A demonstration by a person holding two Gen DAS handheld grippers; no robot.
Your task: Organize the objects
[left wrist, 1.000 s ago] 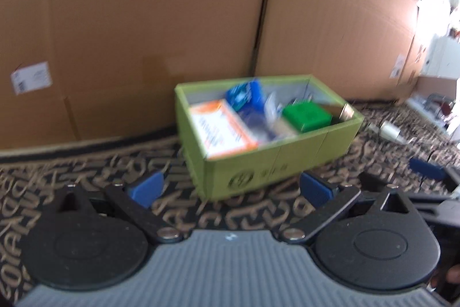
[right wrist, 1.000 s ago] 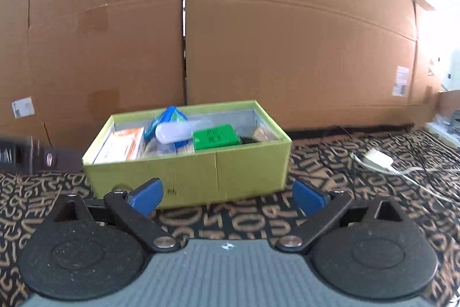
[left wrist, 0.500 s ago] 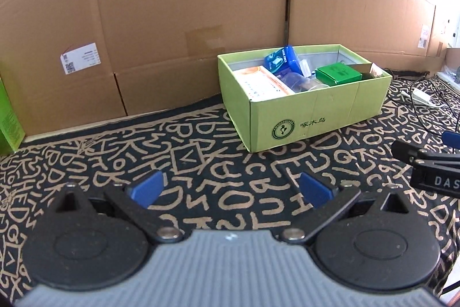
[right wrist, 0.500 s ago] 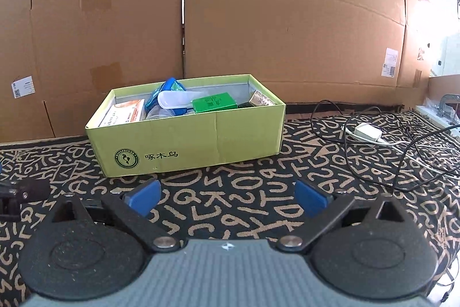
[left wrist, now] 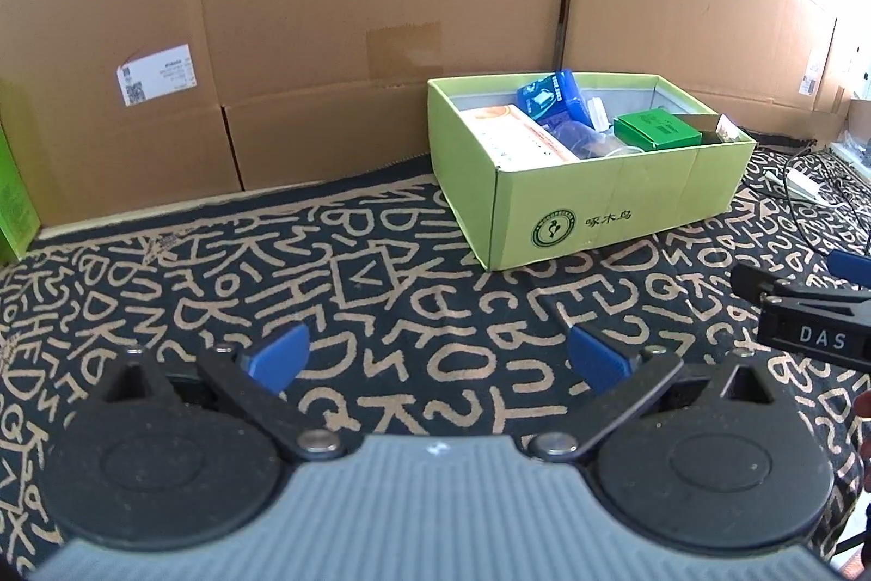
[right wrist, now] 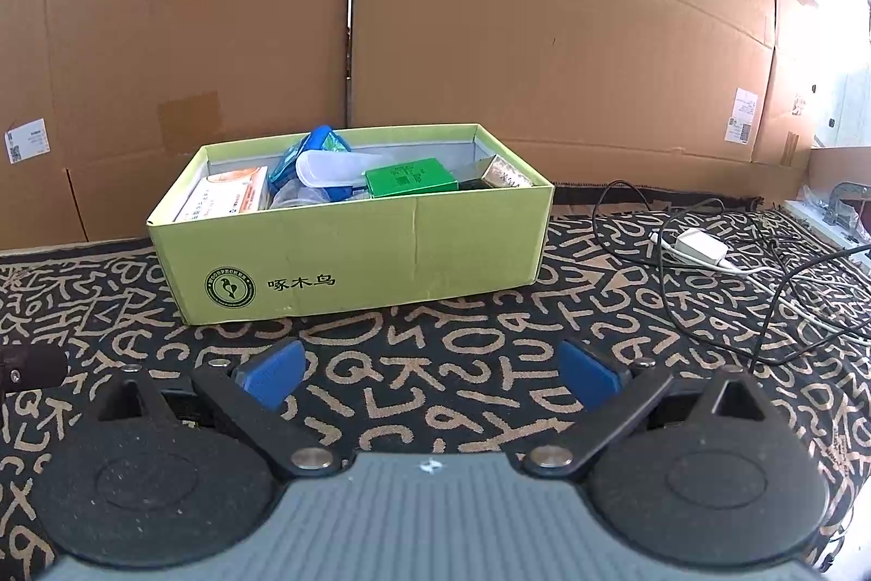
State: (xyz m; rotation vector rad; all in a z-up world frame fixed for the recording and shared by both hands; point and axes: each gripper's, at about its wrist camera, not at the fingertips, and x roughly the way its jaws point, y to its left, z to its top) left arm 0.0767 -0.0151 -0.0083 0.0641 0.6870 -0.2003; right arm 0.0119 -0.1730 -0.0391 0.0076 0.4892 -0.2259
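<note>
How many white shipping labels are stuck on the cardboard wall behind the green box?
3 in the right wrist view: a first label at far left, a second label at right, and a third label on the next cardboard panel. Others may lie outside the frame.

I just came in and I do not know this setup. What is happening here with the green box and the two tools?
A person holds a two-finger tool in each hand, and both are open and holding nothing. The left tool and the right tool both hover over the letter-patterned mat, short of the green box. The box sits on the mat and already holds an orange-and-white carton, a blue packet, a small green box and other items. Nothing is being gripped now.
</note>
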